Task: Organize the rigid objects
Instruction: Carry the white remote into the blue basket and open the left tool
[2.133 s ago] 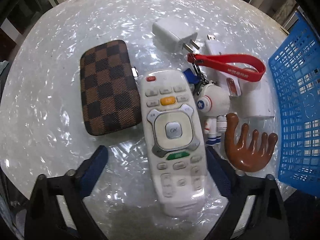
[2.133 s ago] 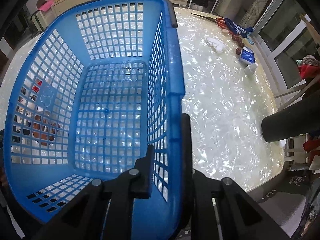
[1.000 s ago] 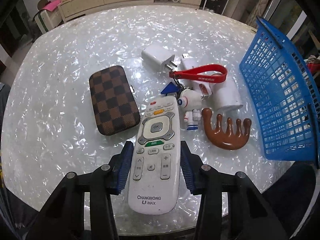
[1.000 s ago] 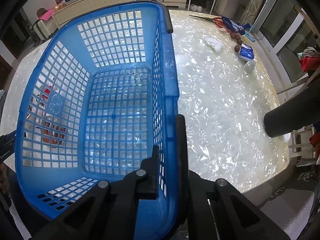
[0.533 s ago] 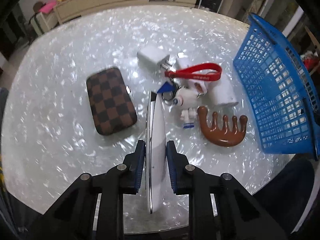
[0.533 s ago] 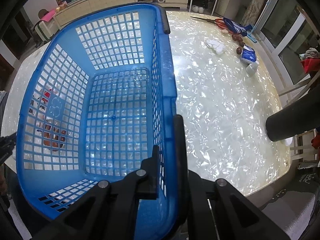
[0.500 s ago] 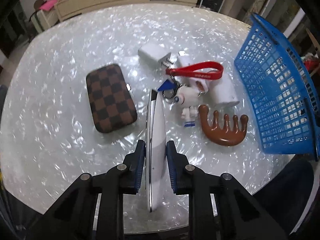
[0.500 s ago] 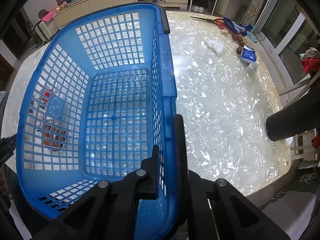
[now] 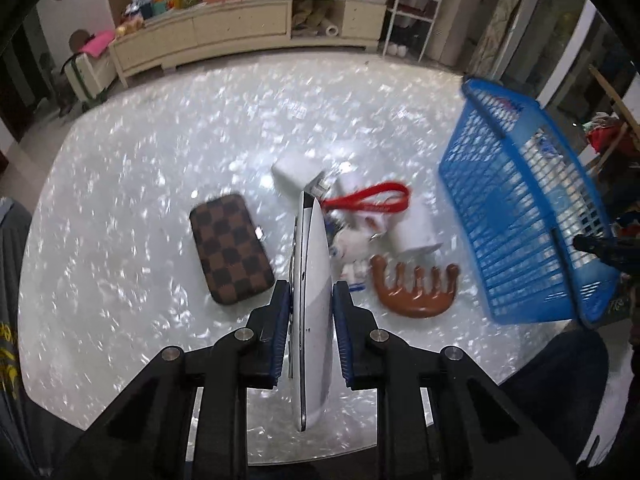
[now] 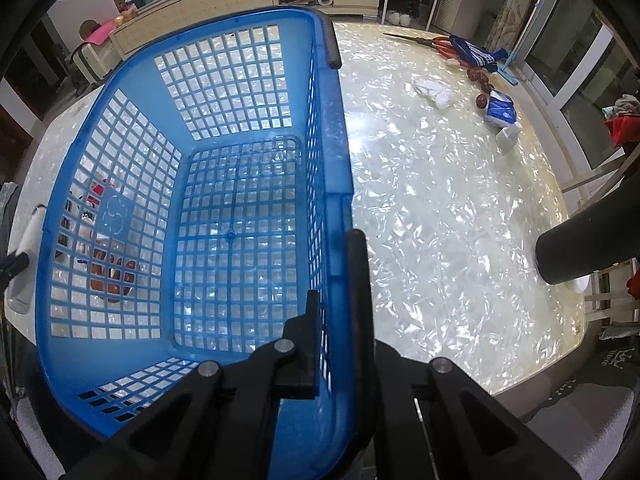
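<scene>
Left tongs (image 9: pixel 307 300): closed on the white remote control (image 9: pixel 312 280), blue pads pressing its two flat faces; the remote stands on edge, long axis running away from the camera.
Right tongs (image 10: pixel 338 276): clamped on the near right wall of the blue basket (image 10: pixel 120 184), one finger inside the mesh, the other outside along the rim.
Table (image 9: pixel 140 140): pearly white top, carrying everything below.
Only in the left wrist view: the checked brown case (image 9: pixel 231 249) just left of the remote; on the remote's right, a brown hand-shaped wooden massager (image 9: pixel 416 288), a small white figure keychain (image 9: pixel 352 242) with a red strap (image 9: pixel 368 200), a white cylinder (image 9: pixel 412 228), and beyond the remote's tip a white charger plug (image 9: pixel 296 170). The view is blurred, so finer detail is unclear.
Only in the right wrist view: the table's far right side, with scissors (image 10: pixel 424 42), a blue-and-white packet (image 10: pixel 500 112), a crumpled white tissue (image 10: pixel 434 92) and a few dark round fruits (image 10: pixel 480 80).
Basket contents: nothing lies inside; the table shows through its lattice floor. The brown massager and red strap show through its left wall, outside it.
Basket position: right of the cluster of items, well apart from the remote.
</scene>
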Demonstrator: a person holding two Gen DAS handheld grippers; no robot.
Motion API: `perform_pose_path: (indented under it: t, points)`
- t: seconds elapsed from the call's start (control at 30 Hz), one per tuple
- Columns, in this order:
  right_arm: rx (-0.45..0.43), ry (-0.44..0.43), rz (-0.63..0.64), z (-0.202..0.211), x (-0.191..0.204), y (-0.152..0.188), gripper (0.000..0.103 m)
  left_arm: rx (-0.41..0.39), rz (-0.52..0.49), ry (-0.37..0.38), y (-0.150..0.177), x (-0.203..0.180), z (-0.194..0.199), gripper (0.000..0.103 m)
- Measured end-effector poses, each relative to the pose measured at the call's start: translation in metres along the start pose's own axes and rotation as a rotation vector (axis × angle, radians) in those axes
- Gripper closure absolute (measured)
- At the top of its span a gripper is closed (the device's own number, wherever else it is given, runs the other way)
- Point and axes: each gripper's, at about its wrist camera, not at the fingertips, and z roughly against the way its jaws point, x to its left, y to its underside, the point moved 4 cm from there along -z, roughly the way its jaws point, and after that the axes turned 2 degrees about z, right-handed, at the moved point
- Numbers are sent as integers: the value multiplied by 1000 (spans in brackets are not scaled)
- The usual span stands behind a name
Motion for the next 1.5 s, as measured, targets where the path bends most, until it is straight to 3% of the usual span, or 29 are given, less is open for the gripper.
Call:
perform_pose_path:
  t: [0.4,0.57,0.77,0.97,1.5]
  points:
    - [-6,-17,-5,0,-4,0,100,-151,-188,114,-58,-74,64,79]
    - [-11,-27,-15,-1,-6,1,101,-176,-275,159,-75,-112,66,79]
    - [-17,-38,-23,-2,-8,2,101,-185,-398,253,-83,-165,53,79]
    - [-21,-39,-27,-2,-9,1,101,-155,-481,279,-81,-198,21,79]
    - [-30,-63,-48,-2,-10,5,101,-119,-720,363,-73,-242,-37,80]
